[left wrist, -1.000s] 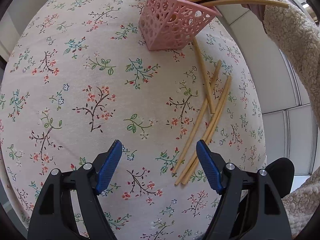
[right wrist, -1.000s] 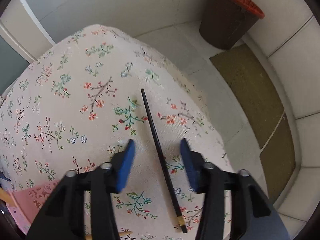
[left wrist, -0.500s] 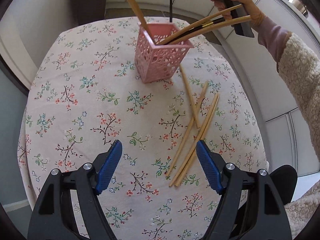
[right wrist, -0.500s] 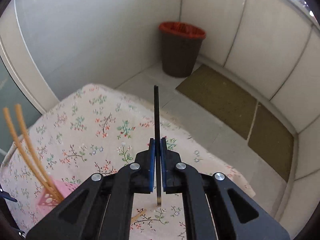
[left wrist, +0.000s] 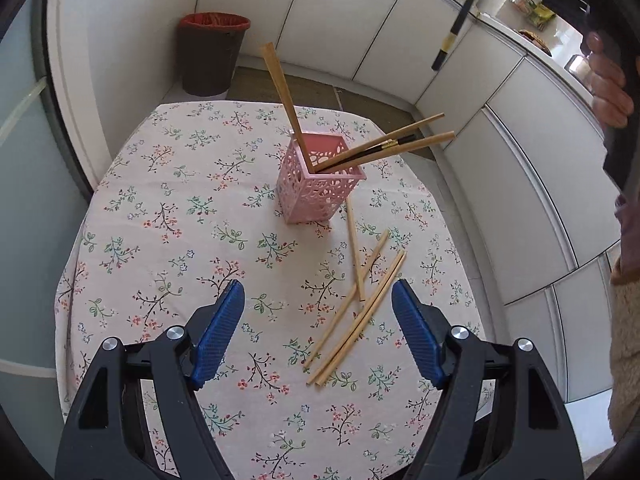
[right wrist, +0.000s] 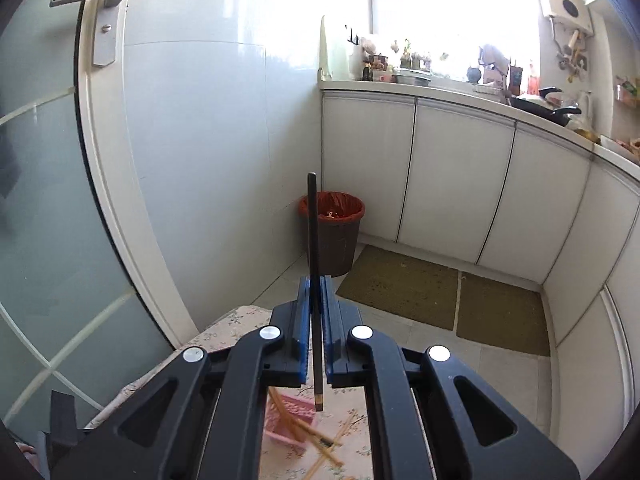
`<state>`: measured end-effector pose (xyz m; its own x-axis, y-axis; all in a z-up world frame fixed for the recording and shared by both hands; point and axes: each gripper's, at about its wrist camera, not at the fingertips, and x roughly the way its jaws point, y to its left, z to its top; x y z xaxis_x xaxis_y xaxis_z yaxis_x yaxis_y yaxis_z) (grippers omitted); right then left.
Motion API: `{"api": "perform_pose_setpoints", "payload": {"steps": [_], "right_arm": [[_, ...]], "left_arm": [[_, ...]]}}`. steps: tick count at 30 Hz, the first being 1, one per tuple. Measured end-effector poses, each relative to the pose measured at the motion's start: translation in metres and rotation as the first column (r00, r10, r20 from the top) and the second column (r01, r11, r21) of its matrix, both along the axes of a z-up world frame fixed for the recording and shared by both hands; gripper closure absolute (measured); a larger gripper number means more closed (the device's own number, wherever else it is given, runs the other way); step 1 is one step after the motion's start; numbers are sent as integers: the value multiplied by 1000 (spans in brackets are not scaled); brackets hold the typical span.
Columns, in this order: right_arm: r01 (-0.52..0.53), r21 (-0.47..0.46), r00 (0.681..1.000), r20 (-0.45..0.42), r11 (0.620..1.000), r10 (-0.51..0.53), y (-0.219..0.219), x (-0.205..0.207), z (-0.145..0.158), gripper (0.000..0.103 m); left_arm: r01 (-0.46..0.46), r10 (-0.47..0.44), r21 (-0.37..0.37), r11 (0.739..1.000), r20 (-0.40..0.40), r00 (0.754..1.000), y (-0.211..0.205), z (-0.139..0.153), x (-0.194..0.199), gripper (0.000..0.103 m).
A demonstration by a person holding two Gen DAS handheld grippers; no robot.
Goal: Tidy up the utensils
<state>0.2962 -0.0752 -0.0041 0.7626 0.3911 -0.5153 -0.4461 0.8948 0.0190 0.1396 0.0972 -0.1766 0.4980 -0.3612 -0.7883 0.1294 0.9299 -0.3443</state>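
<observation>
A pink lattice holder (left wrist: 318,186) stands on the floral tablecloth (left wrist: 168,240) with several chopsticks (left wrist: 282,92) leaning out of it. Several bamboo chopsticks (left wrist: 362,300) lie loose on the cloth to its near right. My left gripper (left wrist: 316,332) hovers open above the cloth, nothing between its fingers. My right gripper (right wrist: 315,286) is shut on a black chopstick (right wrist: 312,224), held upright high above the table; that black chopstick (left wrist: 458,26) also shows at the top right of the left wrist view, beside a hand (left wrist: 608,84). The holder (right wrist: 292,420) appears far below the right gripper.
A brown bin with a red liner (left wrist: 210,56) stands on the floor beyond the table. White cabinets (right wrist: 452,184) and a cluttered counter run along the right. A glass door (right wrist: 48,200) is at the left. Mats (right wrist: 400,284) lie on the floor.
My right gripper closed on the black chopstick on the cloth and lifted it high, tilting up towards the room. The left gripper rose and pulled back, still open.
</observation>
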Motion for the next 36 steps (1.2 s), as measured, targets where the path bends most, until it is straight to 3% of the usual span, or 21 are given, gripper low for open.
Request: {"api": "perform_pose_setpoints", "payload": {"steps": [5,11,19,22,25,28,29,30,31,36], "right_arm": [[72,-11,997,-31,997,-72,21,-24,-21,98],[157,22,985,-70,987,-155,39,-18,-68,98],[184,-2,977,-109,983,-183,48,2,-138,97],[188,17,977,-109,982,-185,46,0,-140,97],[183,36,982,-47,982,-181,43,-14,-118,94],[206,60,978,32,977,-208,33,-40,-93,83],[225,75,972,50,972,-229,25,-48,-84,64],[257,90,963,64,962,-263,17,-57,-78,54],[296,104,949,81,950,-304,7,-66,-73,37],[449,159,879,94,879,-467,-45,-111,-73,16]], "left_arm": [[-26,27,-45,999,27,999,21,11,-13,31],[-36,39,-67,997,33,999,36,13,-18,31],[-39,42,-77,996,31,999,51,14,-20,30],[-46,49,-80,996,38,998,53,17,-20,30],[-54,56,-70,996,36,998,52,17,-18,30],[-48,49,-49,998,26,998,43,15,-15,30],[-43,44,-44,998,27,999,39,16,-15,30],[-36,37,-42,998,31,999,35,16,-14,30],[-30,32,-39,999,36,999,30,16,-14,30],[-6,5,11,1000,44,999,1,14,-8,29]]}}
